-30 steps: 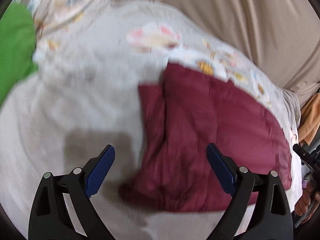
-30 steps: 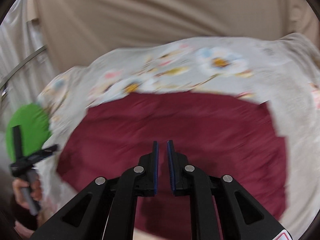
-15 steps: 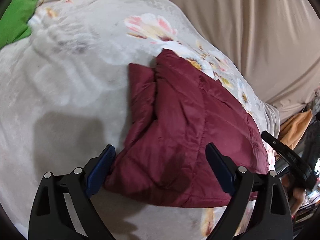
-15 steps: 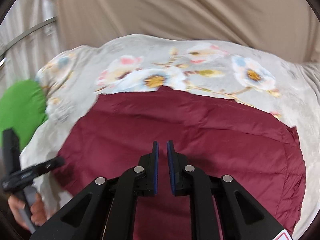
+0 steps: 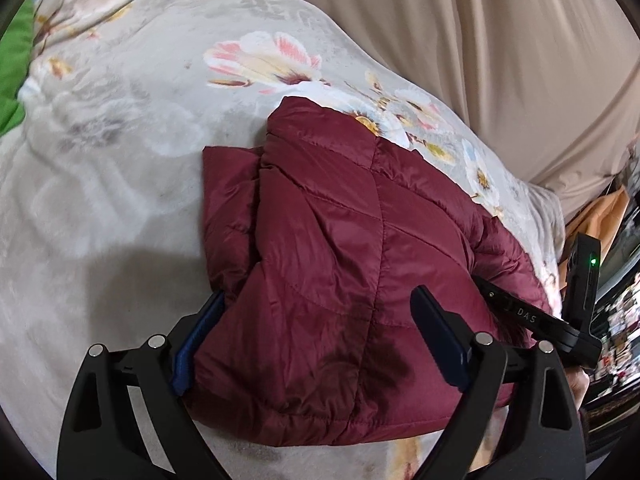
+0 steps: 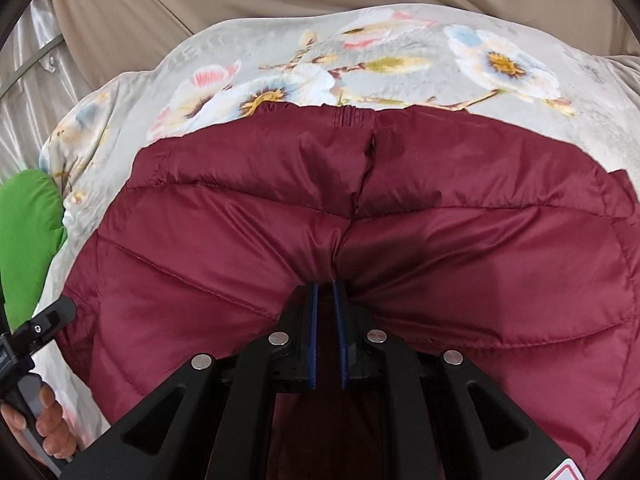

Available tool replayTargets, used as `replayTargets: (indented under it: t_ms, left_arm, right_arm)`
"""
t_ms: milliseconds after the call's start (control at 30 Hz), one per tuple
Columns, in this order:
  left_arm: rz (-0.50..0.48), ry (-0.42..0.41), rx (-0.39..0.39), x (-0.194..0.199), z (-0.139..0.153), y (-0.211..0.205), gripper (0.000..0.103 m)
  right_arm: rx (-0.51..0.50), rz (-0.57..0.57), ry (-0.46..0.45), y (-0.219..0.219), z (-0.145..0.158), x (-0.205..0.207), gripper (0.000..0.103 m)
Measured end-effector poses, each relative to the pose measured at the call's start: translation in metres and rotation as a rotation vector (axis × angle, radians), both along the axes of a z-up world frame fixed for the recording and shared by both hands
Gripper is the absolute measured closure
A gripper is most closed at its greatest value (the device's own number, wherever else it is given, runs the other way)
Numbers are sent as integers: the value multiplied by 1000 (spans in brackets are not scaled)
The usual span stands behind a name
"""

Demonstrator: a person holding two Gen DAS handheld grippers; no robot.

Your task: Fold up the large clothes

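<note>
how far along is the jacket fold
Mostly done, it seems: the maroon puffer jacket lies as a compact folded bundle on the floral blanket. In hand: the right claw is closed with a pinch of jacket fabric gathered at its tips, while the left claw is open astride the near edge. Left: release, maybe tidy.

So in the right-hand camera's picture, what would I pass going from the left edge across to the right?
Green cloth → the other handheld gripper and the hand holding it → maroon puffer jacket, pinched mid-picture by this camera's own gripper, all lying on the floral blanket.
</note>
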State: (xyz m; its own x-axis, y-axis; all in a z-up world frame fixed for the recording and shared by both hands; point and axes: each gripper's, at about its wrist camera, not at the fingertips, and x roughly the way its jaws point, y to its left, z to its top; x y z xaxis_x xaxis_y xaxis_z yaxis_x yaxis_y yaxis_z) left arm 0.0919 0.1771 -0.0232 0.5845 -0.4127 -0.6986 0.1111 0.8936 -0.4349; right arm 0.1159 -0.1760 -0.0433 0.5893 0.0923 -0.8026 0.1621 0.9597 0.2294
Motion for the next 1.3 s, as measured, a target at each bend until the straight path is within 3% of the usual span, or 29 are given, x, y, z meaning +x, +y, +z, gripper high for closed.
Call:
replayTargets:
  t_ms: [167, 400, 633, 833, 933, 1067, 1167, 1267, 1300]
  left_arm:
    - [-8, -20, 83, 1, 3, -16, 15]
    - [-6, -10, 107, 5, -1, -18, 15]
    - [-9, 2, 116, 9, -5, -17, 15]
    - [7, 43, 57, 24, -12, -6, 15]
    - [6, 57, 32, 26, -14, -2, 15]
    - [7, 54, 5, 25, -13, 1, 15]
    - [6, 43, -4, 23, -11, -1, 16]
    - [-5, 20, -2, 19, -2, -5, 33]
    - [-11, 4, -4, 16, 5, -6, 44]
  right_arm:
    - [10, 7, 1, -3, 3, 0, 94]
    - [20, -24, -57, -31, 50, 34, 94]
    - [-7, -61, 50, -39, 9, 84, 100]
    - [-33, -58, 37, -31, 4, 85, 102]
    - [65, -42, 4, -37, 22, 61, 97]
    - [40, 41, -44, -27, 50, -3, 97]
    - [51, 92, -20, -23, 47, -31, 97]
    - [55, 125, 33, -20, 27, -41, 97]
    - [56, 131, 50, -18, 20, -41, 97]
